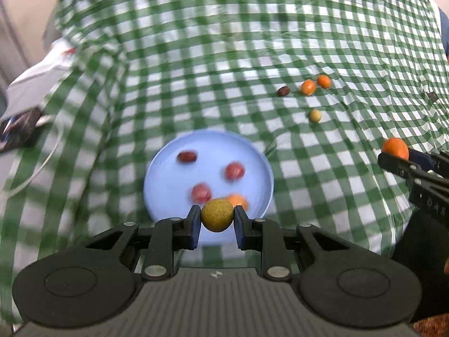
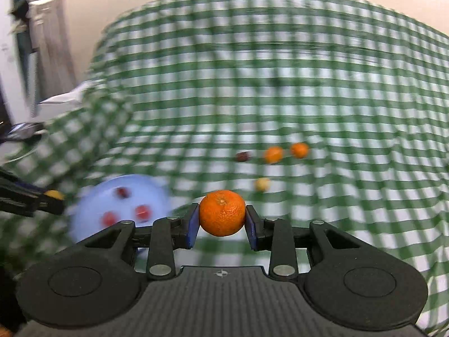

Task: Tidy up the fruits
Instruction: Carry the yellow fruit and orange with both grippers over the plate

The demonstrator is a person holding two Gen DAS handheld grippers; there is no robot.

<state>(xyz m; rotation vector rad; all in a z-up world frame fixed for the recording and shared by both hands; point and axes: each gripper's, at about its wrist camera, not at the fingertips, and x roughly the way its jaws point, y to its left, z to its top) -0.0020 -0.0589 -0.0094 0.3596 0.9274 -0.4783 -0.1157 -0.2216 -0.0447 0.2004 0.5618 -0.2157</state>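
My left gripper is shut on a yellow-green round fruit and holds it above the near rim of a light blue plate. The plate holds a dark red date, two red fruits and an orange fruit. My right gripper is shut on a mandarin above the cloth, right of the plate; it also shows at the right edge of the left wrist view. Loose on the cloth lie a dark date, two small oranges and a pale yellow fruit.
A green-and-white checked cloth covers the table. White paper, a dark device and a white cable lie at the table's left edge. A small dark object sits far right.
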